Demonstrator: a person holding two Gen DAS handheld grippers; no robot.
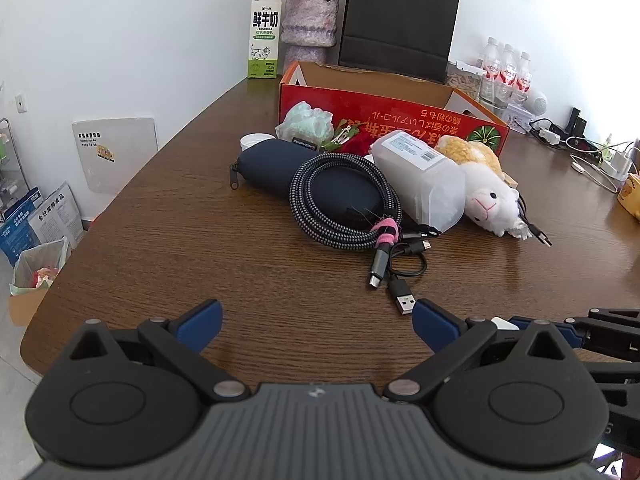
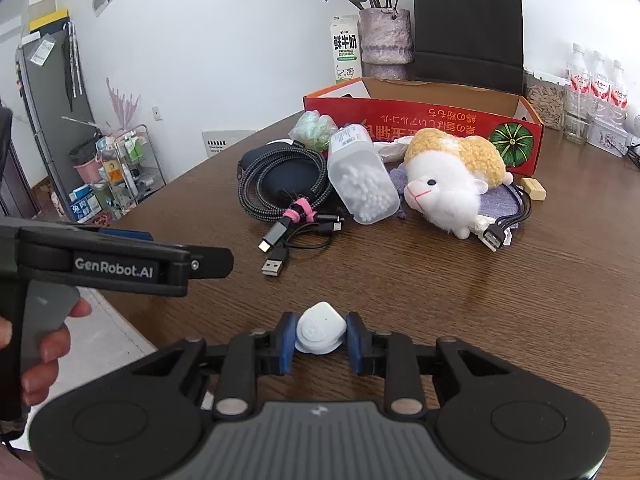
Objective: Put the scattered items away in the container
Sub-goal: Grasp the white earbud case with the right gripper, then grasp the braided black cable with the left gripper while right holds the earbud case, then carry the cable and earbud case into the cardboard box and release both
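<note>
My right gripper (image 2: 320,336) is shut on a small white rounded gadget (image 2: 320,330), low over the wooden table's near part; its blue pads press both sides. My left gripper (image 1: 316,328) stands open with nothing between its fingers, just left of the right one. Farther back lies the clutter: a coiled braided cable (image 1: 344,204) on a dark pouch (image 1: 272,164), a clear box of cotton swabs (image 2: 360,184), a plush sheep (image 2: 444,192) and loose USB leads (image 2: 276,262). Behind them stands the open red cardboard box (image 2: 420,120).
A milk carton (image 1: 263,36), a vase of flowers (image 1: 308,20), a black paper bag (image 1: 400,20) and water bottles (image 2: 596,80) line the wall behind the box. A small wooden block (image 2: 534,189) lies right of the sheep. The table's edge curves away on the left.
</note>
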